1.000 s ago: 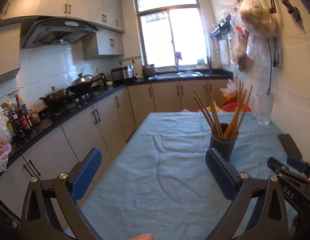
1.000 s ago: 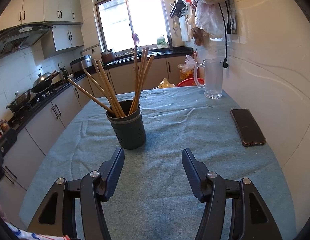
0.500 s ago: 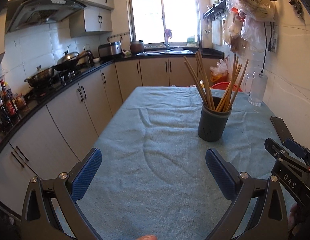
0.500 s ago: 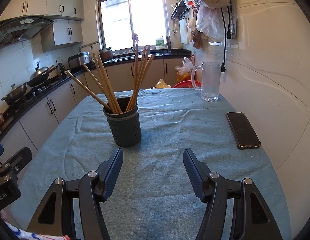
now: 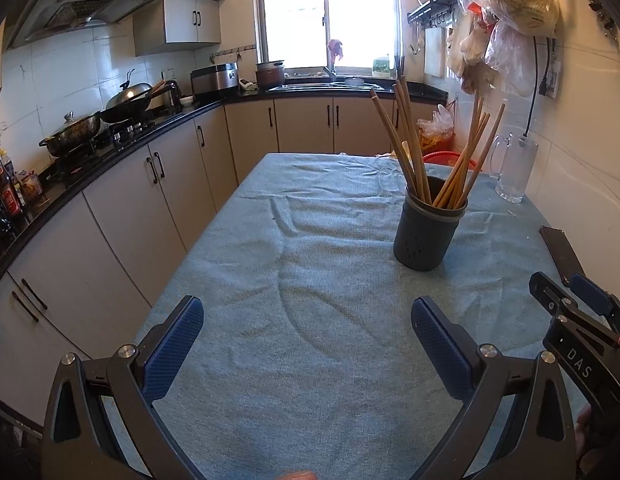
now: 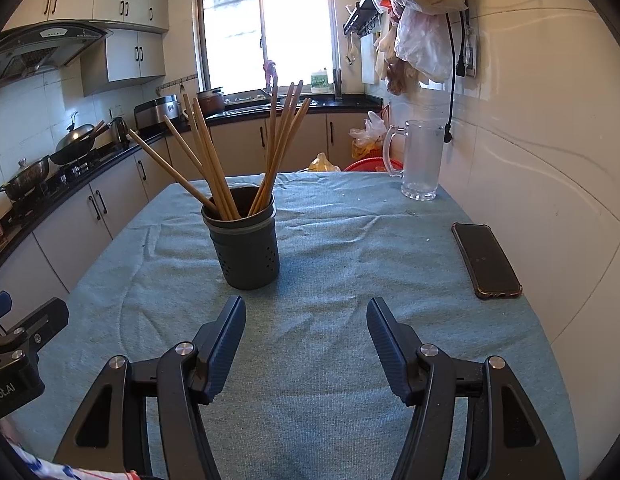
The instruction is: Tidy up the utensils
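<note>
A dark grey utensil holder (image 6: 245, 242) stands upright on the blue tablecloth (image 6: 330, 264), with several wooden chopsticks (image 6: 213, 168) fanned out of its top. It also shows in the left wrist view (image 5: 428, 232), ahead and to the right, with its chopsticks (image 5: 410, 148). My right gripper (image 6: 305, 320) is open and empty, a short way in front of the holder. My left gripper (image 5: 305, 324) is open and empty, over bare cloth left of the holder. The right gripper's body (image 5: 578, 320) shows at the right edge of the left wrist view.
A black phone (image 6: 486, 260) lies on the cloth near the right wall. A glass mug (image 6: 420, 160) stands at the table's far right. Kitchen cabinets and a stove with pans (image 5: 93, 120) run along the left. Plastic bags (image 6: 422, 8) hang on the right wall.
Both cameras have tilted down and drawn back a little, so the holder sits higher and more central in each view. Both grippers stay open and empty.
</note>
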The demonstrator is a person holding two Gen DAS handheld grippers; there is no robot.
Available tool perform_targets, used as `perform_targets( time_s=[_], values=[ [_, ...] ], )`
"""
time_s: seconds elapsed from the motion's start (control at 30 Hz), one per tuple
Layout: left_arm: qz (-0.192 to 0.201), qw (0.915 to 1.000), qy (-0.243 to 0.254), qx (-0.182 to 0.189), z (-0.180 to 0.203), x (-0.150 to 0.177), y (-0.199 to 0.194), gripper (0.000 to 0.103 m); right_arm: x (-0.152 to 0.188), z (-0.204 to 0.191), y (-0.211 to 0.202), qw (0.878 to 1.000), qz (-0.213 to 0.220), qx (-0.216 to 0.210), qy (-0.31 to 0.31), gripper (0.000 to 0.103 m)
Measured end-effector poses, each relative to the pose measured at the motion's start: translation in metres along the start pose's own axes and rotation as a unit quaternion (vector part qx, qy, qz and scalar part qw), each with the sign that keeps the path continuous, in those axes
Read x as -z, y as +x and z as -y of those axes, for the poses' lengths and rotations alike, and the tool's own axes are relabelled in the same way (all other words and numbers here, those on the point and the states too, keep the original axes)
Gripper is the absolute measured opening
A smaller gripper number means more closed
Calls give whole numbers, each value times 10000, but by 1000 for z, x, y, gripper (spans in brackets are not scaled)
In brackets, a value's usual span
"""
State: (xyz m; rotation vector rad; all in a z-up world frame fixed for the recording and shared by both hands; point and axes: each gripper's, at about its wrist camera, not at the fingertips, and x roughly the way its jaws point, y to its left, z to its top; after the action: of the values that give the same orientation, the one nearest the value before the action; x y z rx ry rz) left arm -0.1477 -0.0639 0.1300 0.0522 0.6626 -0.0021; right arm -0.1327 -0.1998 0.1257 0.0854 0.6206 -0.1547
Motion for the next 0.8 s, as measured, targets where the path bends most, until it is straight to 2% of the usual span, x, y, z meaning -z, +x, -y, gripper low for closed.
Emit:
perform_targets(
  time_s=[0.8],
  values=[
    [-57,10000,1,-8,0,1,5,103,2,0,-5,9997,195,131,-54,69]
  ],
)
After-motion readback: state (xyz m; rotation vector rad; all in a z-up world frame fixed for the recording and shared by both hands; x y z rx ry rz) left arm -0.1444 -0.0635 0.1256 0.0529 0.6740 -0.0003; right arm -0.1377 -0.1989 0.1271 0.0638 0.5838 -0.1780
